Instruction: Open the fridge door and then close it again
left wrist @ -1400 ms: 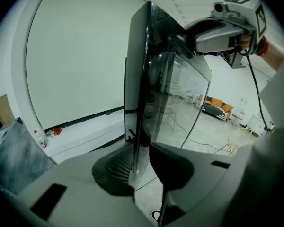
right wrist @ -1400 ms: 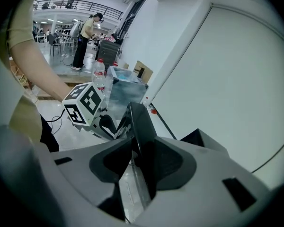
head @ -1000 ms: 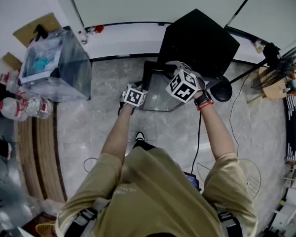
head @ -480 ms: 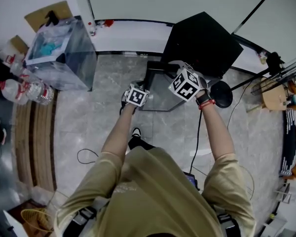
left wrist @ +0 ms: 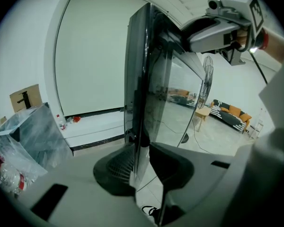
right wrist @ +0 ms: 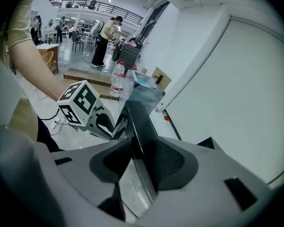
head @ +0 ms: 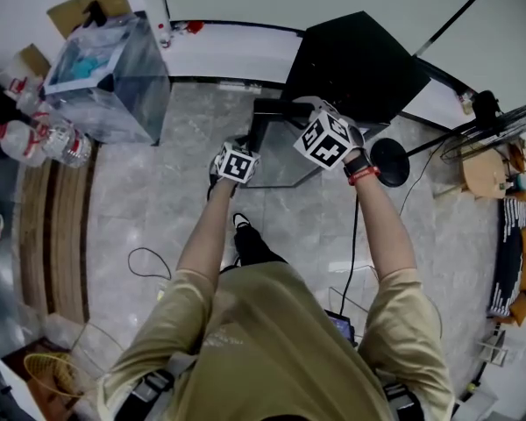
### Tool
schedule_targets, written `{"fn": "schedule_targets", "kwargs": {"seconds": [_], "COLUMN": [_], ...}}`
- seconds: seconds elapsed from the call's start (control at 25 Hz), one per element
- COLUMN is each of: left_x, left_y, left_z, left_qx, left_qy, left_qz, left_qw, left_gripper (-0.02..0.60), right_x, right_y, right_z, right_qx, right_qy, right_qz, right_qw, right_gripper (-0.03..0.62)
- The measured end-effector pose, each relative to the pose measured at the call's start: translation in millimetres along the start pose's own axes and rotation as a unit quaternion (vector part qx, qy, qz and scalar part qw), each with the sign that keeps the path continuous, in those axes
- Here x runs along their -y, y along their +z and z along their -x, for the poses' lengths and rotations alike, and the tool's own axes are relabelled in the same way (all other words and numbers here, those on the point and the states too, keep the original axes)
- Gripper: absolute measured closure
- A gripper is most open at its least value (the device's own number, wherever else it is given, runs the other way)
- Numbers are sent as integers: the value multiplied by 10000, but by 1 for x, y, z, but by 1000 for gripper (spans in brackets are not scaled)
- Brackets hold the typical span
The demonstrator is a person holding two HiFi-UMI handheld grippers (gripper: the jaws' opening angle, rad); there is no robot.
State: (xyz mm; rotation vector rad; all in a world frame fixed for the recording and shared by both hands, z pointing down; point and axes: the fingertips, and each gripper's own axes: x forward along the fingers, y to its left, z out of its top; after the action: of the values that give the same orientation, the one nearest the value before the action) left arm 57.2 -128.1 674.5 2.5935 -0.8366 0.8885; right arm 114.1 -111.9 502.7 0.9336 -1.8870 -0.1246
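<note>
The black fridge stands against the white wall, its glass door swung out over the grey floor. Both grippers hold the door's free edge. My left gripper sits lower on the edge; in its own view the dark door edge runs between the pads of the left gripper. My right gripper holds higher up. The door edge passes between the pads of the right gripper, with the left gripper's marker cube just beyond. Both pairs of jaws are closed on the door.
A clear plastic bin stands left of the fridge, with water bottles and a cardboard box near it. A round stand base and a fan are to the right. A cable lies on the floor. People stand far off.
Both grippers have moved a little with the door edge, drawing slightly away from the fridge body toward me. The head view has shifted. Neither grip has changed.
</note>
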Motion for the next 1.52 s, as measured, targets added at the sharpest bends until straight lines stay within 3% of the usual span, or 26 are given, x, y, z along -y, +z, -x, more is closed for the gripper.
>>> {"fn": "schedule_targets", "kwargs": {"seconds": [0.24, 0.64, 1.52], "left_x": [18, 42, 118], "left_y": [-12, -30, -70], "left_z": [10, 27, 66], "left_qx": [1, -103, -164], "left_qy": [52, 461, 1033], "left_qz": [173, 464, 869], "left_qw": [9998, 9978, 9907], "left_gripper": [476, 476, 486], "right_x": [-14, -37, -94], "right_y": [-3, -12, -35], "right_z": [12, 28, 79], "right_qx": [45, 256, 634], "right_qy": [133, 462, 726], "right_qz": [197, 380, 896], "right_qw": [9997, 9979, 9913], "right_gripper": [431, 427, 412]}}
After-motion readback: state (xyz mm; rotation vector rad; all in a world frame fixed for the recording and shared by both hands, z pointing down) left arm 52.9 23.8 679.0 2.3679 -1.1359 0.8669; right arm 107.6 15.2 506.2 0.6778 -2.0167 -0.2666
